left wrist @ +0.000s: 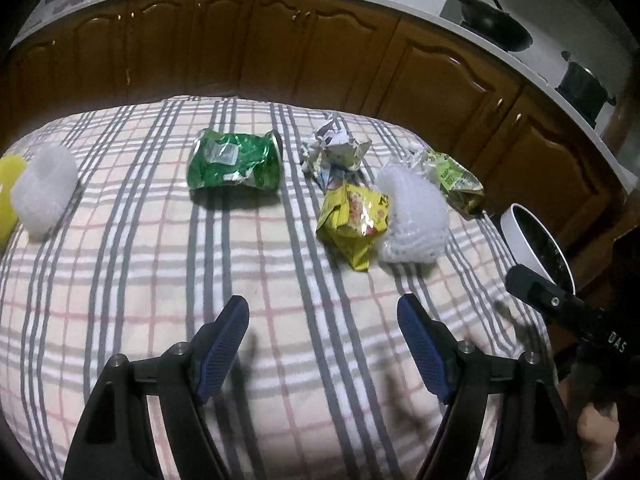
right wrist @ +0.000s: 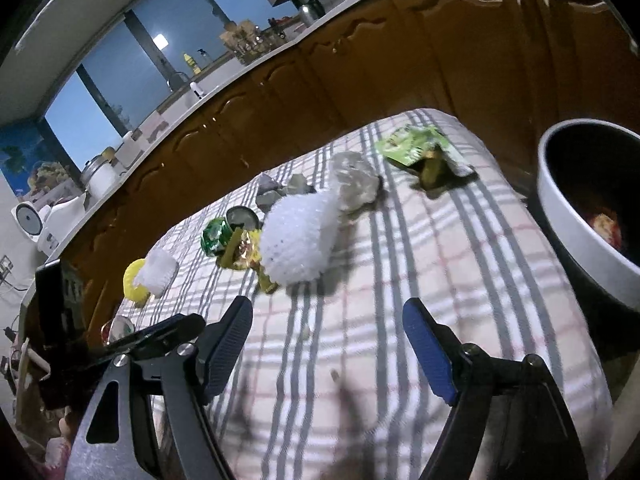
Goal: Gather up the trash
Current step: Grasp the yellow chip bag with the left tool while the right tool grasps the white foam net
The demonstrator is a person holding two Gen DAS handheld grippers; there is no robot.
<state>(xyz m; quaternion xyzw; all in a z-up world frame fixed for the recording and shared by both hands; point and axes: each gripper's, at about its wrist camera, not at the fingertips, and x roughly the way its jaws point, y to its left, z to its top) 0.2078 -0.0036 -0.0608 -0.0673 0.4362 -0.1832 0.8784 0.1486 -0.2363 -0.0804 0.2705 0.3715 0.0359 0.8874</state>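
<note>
Trash lies on a checked tablecloth [left wrist: 160, 272]: a crushed green can [left wrist: 236, 162], a crumpled paper ball [left wrist: 334, 152], a yellow snack wrapper [left wrist: 354, 220], a white foam net [left wrist: 414, 218] and a green-yellow wrapper [left wrist: 456, 178]. My left gripper [left wrist: 323, 344] hovers open above bare cloth, nearer than the yellow wrapper. Nothing is between its fingers. In the right wrist view, my right gripper [right wrist: 326, 344] also stands open and empty, short of the foam net [right wrist: 298, 238]. The green-yellow wrapper [right wrist: 420, 150] lies farther back. A white bin [right wrist: 576, 216] with a dark inside stands at the right.
A second foam net [left wrist: 44, 192] and a yellow object [left wrist: 6, 196] lie at the table's left end. The bin [left wrist: 532, 240] sits off the table's right edge. Brown cabinets [left wrist: 280, 48] run behind, with a wok [left wrist: 498, 24] and a pot [left wrist: 582, 86] on the counter.
</note>
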